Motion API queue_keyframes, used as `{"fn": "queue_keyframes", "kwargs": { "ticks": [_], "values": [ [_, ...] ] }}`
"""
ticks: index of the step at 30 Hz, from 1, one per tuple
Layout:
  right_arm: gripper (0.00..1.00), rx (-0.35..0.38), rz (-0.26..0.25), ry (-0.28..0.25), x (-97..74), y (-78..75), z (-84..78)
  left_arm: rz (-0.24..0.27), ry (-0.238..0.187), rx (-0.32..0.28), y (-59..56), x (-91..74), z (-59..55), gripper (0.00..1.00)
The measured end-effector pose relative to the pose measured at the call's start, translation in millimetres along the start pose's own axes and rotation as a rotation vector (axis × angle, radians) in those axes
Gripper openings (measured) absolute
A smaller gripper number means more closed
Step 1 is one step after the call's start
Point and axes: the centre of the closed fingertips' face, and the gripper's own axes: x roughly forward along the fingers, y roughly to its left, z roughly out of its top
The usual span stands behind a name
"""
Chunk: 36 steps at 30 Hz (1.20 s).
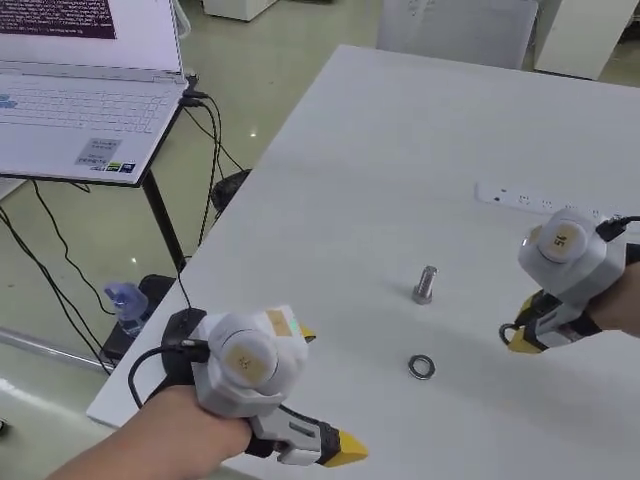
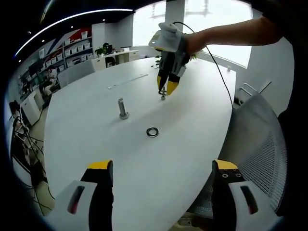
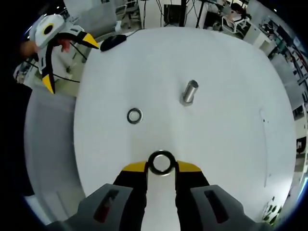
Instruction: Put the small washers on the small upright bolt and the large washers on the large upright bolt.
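One steel bolt (image 1: 425, 285) stands upright on the white table (image 1: 400, 150); it also appears as the bolt (image 2: 123, 108) and the bolt (image 3: 189, 92). A loose washer (image 1: 421, 366) lies flat in front of it, seen too as the washer (image 2: 152, 131) and the washer (image 3: 134, 115). My right gripper (image 1: 520, 330) hovers to the right of the bolt, shut on a large washer (image 3: 161, 162) pinched by its rim. My left gripper (image 1: 325, 393) is over the near table edge, open and holding nothing, its jaws far apart (image 2: 162, 166).
A white power strip (image 1: 520, 198) lies at the back right of the table. Left of the table stands a laptop (image 1: 80, 100) on a black stand, with cables and a bottle (image 1: 125, 300) on the floor. A mesh chair (image 2: 260, 139) sits beside the table.
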Motion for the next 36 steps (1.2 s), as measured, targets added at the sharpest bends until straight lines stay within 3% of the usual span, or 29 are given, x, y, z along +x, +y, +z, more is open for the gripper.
{"fn": "queue_keyframes", "kwargs": {
  "ticks": [20, 36],
  "values": [
    [0.22, -0.048, -0.022, -0.042, -4.2, -27.4, 56.6, -0.015, -0.001, -0.009, 1.0, 6.2, -0.5, 0.86],
    [0.22, -0.043, -0.04, -0.069, 10.8, -52.7, 83.2, -0.028, -0.02, -0.036, 2.9, 9.0, -3.3, 0.87]
  ]
}}
